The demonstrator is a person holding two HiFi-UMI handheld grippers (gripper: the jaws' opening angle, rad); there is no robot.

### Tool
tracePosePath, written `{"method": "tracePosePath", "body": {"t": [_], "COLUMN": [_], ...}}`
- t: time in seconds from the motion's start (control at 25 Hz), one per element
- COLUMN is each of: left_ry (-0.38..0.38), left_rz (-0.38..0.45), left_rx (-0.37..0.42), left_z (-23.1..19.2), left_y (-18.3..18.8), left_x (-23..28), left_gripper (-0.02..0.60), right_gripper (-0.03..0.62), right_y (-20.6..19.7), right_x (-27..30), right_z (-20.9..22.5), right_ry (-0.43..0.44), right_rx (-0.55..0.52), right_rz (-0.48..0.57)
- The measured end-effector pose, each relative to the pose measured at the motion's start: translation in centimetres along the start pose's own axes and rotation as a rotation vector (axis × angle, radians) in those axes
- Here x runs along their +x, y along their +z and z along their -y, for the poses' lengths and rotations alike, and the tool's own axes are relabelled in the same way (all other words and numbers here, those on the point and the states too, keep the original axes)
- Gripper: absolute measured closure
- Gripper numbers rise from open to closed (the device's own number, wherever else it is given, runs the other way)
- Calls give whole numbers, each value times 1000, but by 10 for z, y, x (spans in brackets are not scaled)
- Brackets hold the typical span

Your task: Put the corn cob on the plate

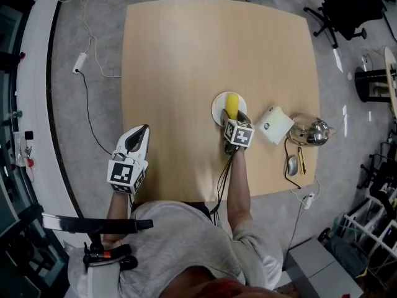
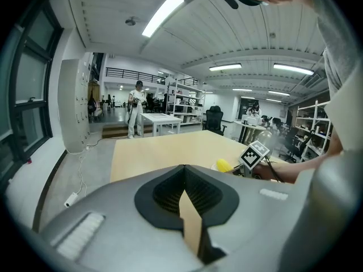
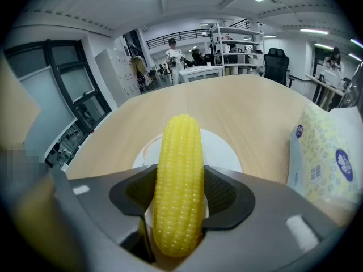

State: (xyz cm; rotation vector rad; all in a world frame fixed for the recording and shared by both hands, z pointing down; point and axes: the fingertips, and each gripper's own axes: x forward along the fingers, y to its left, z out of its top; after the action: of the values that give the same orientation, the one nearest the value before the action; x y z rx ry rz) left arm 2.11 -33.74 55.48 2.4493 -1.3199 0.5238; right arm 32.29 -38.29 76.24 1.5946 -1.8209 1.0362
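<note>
Over the white plate (image 1: 216, 103), right of the table's (image 1: 186, 54) centre, the yellow corn cob (image 1: 232, 105) lies lengthwise in the right gripper (image 1: 233, 118), its free tip pointing to 12 o'clock. That gripper's two dark jaws are clamped on the cob's lower half, one on each side, as the right gripper view shows; the cob (image 3: 178, 180) runs up from between them, and the plate (image 3: 224, 152) spreads beneath and beyond it. Whether the cob touches the plate cannot be told.

At about 4 o'clock from the plate, near it but apart, sits a white tissue pack (image 1: 274, 124), which also fills the right edge of the right gripper view (image 3: 323, 157). Just past the pack, toward 3 o'clock, stands a shiny metal pot (image 1: 315, 132), with a grey mouse (image 1: 292, 164) at 6 o'clock from it near the table's edge.

Well apart, at 8 o'clock from the plate, the left gripper (image 1: 141, 132) hangs over the table's left edge. Its jaws are closed tip to tip with nothing between them (image 2: 184, 177).
</note>
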Motion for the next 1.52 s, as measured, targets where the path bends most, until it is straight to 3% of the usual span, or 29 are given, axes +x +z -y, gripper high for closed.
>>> {"method": "tracePosePath", "body": {"t": [0.64, 1.2, 1.52], "left_ry": [18, 20, -2], "left_rz": [14, 31, 53], "left_rx": [0, -2, 14], "left_z": [-6, -8, -4], "left_y": [2, -2, 4], "left_x": [-5, -2, -17], "left_gripper": [561, 561, 561], "right_gripper": [341, 321, 327], "right_y": [-4, 12, 22], "right_x": [13, 10, -31], "right_z": [-2, 10, -2], "right_ry": [-28, -44, -70], "right_rx": [-42, -34, -34], "right_rz": [-112, -56, 9]}}
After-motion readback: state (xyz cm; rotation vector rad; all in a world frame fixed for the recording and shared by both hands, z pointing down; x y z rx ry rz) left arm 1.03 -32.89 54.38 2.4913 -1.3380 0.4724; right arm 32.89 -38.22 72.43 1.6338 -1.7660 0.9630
